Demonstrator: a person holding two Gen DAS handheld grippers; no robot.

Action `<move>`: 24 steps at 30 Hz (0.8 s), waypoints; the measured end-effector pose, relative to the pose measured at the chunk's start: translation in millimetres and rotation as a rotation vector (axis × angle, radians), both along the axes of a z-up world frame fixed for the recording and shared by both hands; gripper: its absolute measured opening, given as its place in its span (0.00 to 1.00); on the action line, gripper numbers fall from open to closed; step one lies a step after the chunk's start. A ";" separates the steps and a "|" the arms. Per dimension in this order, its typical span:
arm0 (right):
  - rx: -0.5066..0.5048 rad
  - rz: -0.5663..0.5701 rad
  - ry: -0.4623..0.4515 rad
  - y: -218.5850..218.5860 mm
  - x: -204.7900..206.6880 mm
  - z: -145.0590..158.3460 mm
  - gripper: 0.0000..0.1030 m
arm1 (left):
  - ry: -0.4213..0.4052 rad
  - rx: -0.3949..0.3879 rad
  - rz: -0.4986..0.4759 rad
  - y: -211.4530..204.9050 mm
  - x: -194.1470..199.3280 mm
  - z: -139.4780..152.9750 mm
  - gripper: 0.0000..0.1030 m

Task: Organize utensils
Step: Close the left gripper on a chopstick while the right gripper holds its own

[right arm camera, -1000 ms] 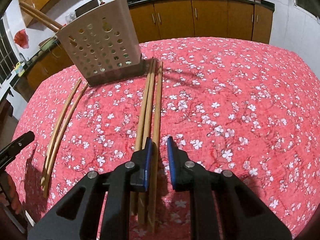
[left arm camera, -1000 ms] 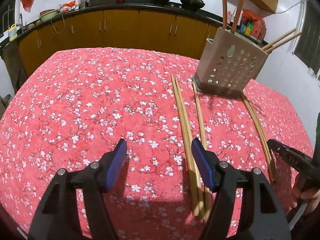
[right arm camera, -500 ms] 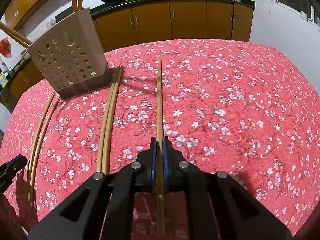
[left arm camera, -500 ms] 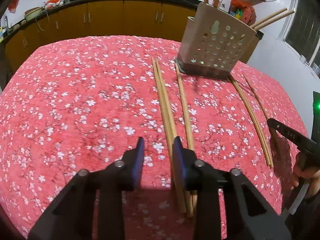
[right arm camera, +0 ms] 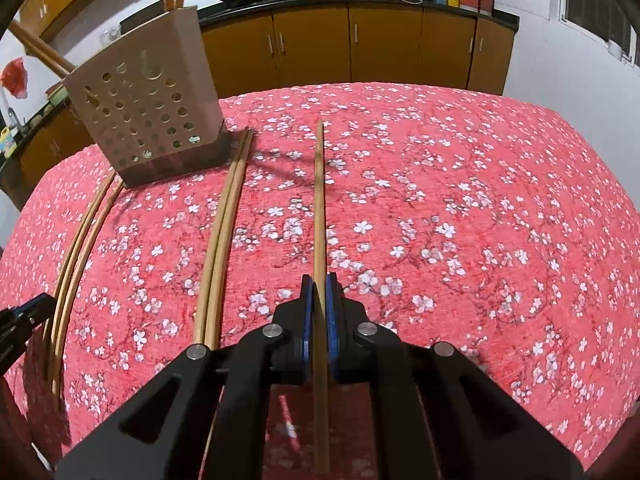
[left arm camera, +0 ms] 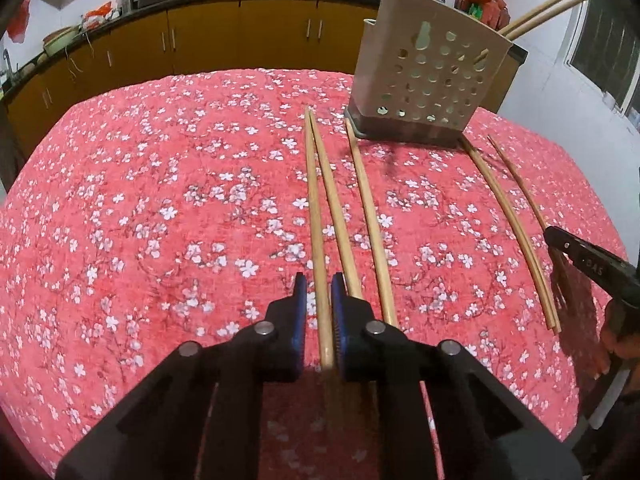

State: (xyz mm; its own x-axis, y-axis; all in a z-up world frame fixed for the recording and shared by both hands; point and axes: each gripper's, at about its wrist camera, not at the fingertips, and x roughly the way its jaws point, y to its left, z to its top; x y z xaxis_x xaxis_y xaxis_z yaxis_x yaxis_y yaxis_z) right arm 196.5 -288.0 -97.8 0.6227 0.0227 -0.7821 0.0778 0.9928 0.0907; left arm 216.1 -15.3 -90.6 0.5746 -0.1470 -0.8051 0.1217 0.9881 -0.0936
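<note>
A long, slender, pale bamboo chopstick (right arm camera: 319,216) sits clenched between the blue-padded jaws of the right gripper (right arm camera: 319,292), reaching out over a red cloth with white blossoms (right arm camera: 460,208) covering the counter. The left gripper (left arm camera: 319,292) straddles another tan chopstick (left arm camera: 316,216), its jaws narrowed but a gap visible on the left. More chopsticks lie beside a beige perforated plastic utensil holder (left arm camera: 428,76), which stands upright with several sticks inside.

Red cloth (left arm camera: 168,208) with white blossoms covers the surface; tan chopsticks (left arm camera: 316,216), beige perforated holder (left arm camera: 432,80), blue-padded black tools (left arm camera: 319,308).
</note>
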 end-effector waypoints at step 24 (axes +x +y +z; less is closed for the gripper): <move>-0.014 -0.046 -0.027 -25.2 20.5 -1.4 0.08 | -0.050 -0.041 0.130 56.5 37.3 -0.1 0.09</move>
